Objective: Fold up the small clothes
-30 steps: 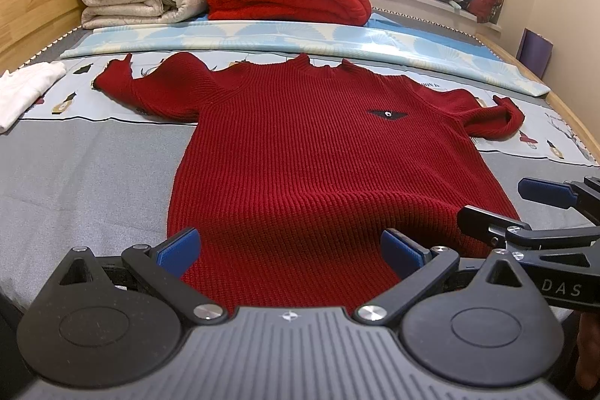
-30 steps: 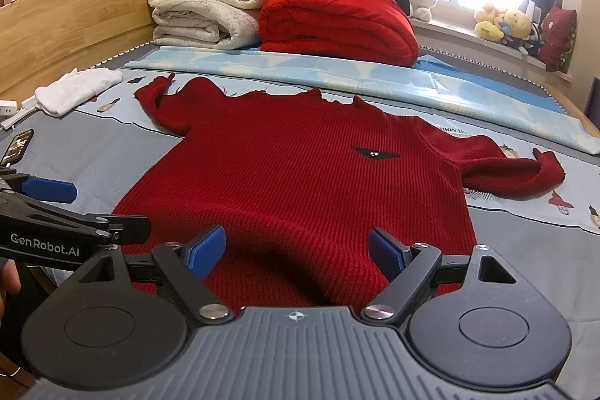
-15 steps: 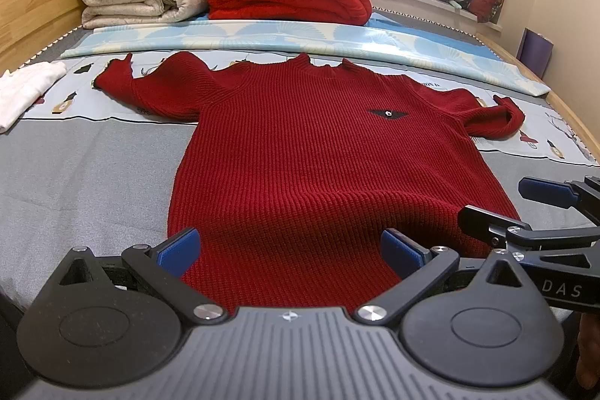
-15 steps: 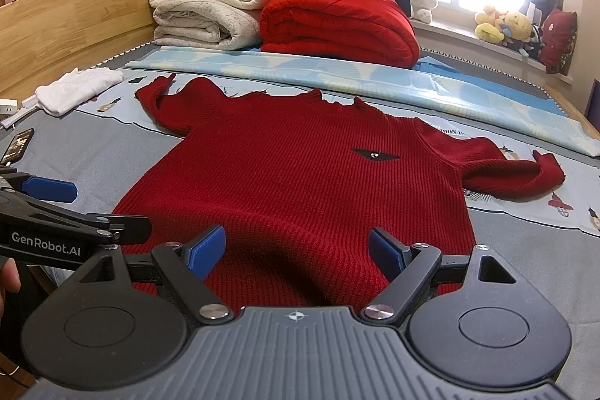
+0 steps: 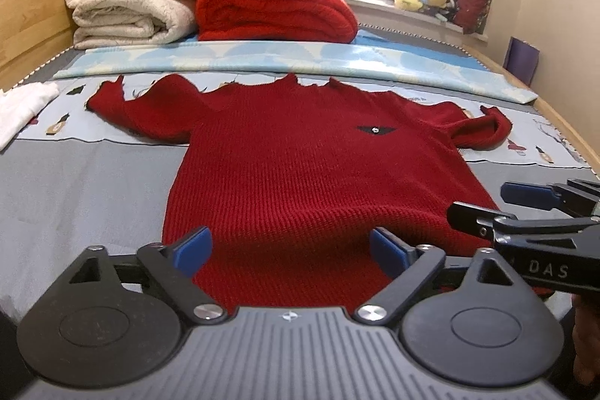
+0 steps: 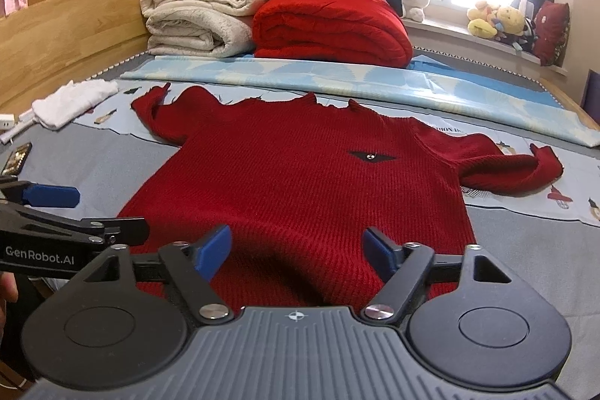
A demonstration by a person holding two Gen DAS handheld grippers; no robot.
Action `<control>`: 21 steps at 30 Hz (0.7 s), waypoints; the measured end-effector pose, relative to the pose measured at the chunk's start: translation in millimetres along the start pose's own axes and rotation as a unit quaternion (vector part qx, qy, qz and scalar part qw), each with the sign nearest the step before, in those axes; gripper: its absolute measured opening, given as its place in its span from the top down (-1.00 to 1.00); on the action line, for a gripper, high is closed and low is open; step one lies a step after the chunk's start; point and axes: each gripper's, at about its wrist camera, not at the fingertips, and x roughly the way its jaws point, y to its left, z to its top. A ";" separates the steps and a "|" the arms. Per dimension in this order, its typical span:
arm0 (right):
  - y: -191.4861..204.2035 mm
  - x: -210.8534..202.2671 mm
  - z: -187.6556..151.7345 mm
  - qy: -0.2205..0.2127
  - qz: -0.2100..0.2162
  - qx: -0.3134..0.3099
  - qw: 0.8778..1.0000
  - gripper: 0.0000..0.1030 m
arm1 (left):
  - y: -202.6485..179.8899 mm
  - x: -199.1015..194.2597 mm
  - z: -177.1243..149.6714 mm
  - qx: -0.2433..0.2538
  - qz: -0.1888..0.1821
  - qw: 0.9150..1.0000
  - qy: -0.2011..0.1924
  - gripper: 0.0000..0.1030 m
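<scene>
A small red knit sweater (image 5: 307, 175) lies flat on the bed, neck away from me, both sleeves spread to the sides; it also shows in the right wrist view (image 6: 300, 186). My left gripper (image 5: 290, 248) is open and empty, low over the left half of the hem. My right gripper (image 6: 298, 248) is open and empty over the right half of the hem. Each gripper appears at the edge of the other's view: the right gripper (image 5: 525, 208) and the left gripper (image 6: 67, 208).
Folded cream blankets (image 6: 195, 14) and a red blanket (image 6: 330, 29) are stacked at the head of the bed. A white cloth (image 6: 71, 100) and a phone (image 6: 17, 158) lie at the left. The wooden bed frame (image 6: 67, 36) runs along the left; plush toys (image 6: 498, 19) sit on the windowsill.
Both views have dropped lower and slightly closer to the hem. The sweater has not moved, and both grippers stay open.
</scene>
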 end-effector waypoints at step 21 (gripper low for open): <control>-38.5 -8.7 -20.6 -0.004 -0.048 0.027 0.998 -0.29 | 30.7 9.9 -3.8 -0.028 -0.027 0.999 0.033 0.05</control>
